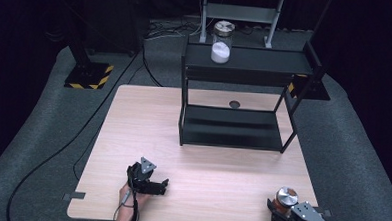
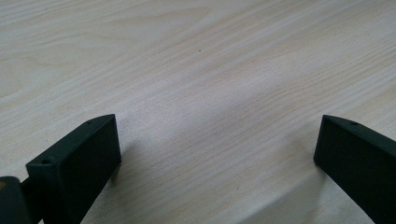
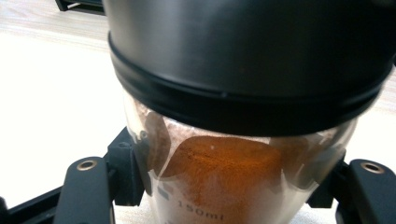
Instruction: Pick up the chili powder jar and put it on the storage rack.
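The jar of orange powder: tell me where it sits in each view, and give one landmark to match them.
High view: the jar of orange powder stands at the bottom right, in the right claw.
Right gripper view: centre, filling the frame, clamped between the jaws.
Left gripper view: not in it.
Shared landmark: the wooden table.

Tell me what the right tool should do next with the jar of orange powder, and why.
Probably lift the jar of orange powder straight up off the table. The right tool is already closed on its glass body below the metal lid. The black shelf, with a jar of white powder on top, looks like the likely destination.
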A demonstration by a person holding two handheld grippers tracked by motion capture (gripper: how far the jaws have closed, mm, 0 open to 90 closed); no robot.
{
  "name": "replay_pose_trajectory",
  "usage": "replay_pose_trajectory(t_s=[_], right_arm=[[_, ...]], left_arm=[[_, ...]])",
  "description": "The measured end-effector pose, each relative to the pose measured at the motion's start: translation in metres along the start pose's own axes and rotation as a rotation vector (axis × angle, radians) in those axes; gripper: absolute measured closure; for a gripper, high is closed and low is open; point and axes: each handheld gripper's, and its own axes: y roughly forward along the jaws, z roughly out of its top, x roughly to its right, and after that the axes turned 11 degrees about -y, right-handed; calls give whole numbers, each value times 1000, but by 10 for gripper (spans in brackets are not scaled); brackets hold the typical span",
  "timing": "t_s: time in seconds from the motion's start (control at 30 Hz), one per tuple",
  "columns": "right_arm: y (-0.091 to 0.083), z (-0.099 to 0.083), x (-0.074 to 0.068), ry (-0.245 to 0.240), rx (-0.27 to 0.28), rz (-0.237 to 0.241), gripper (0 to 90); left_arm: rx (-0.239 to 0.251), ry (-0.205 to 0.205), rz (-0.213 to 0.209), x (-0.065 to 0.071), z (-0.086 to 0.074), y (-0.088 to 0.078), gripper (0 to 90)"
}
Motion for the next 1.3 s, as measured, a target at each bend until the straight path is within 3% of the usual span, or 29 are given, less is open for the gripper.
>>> replay_pose_trajectory(t_s=[0.5,1.3], right_arm=[[3,31,10,-16,-65,28,311],[31,81,23,-79,-135,56,311]], left_arm=[[1,1,0,0,0,0,0],[0,0,0,0,0,0,0]])
